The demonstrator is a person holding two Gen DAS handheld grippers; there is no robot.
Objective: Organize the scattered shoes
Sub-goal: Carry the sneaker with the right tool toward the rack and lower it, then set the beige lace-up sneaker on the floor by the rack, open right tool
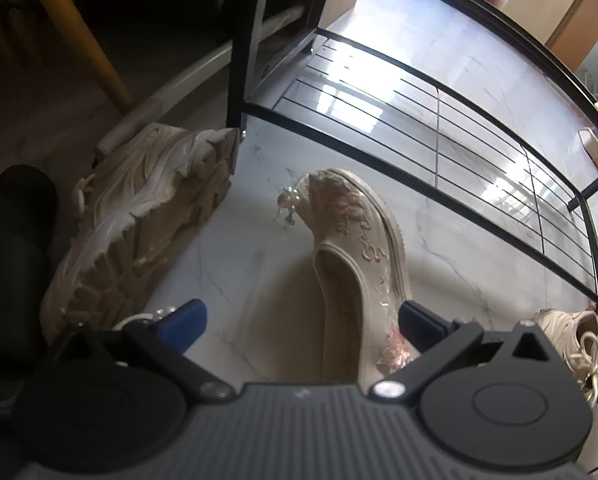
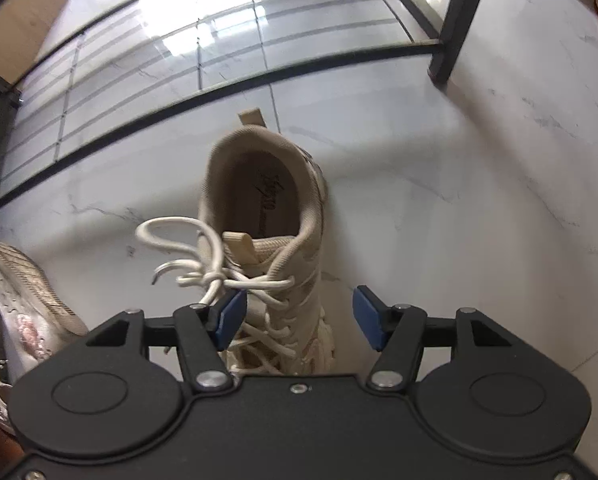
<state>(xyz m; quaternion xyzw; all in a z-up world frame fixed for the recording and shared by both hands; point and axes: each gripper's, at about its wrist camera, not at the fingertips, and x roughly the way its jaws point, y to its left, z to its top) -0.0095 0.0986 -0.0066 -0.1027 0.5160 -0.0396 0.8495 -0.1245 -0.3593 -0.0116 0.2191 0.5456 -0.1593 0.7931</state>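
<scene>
Currently, your left gripper [image 1: 301,322] stands wide open, holding nothing; the embroidered slipper [image 1: 357,276], satin-smooth with a beaded toe, lies between its blue pads on marble floor [image 1: 243,240]. Your right gripper [image 2: 299,316], likewise open and empty, straddles the beige laced sneaker [image 2: 273,240], knit-textured, upright.

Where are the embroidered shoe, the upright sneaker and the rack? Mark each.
embroidered shoe [image 1: 363,240]: left wrist view, on its embroidered side.
upright sneaker [image 2: 259,196]: right wrist view, on its insole.
rack [image 1: 439,116]: left wrist view, on the front bar of its lowest shelf.
</scene>
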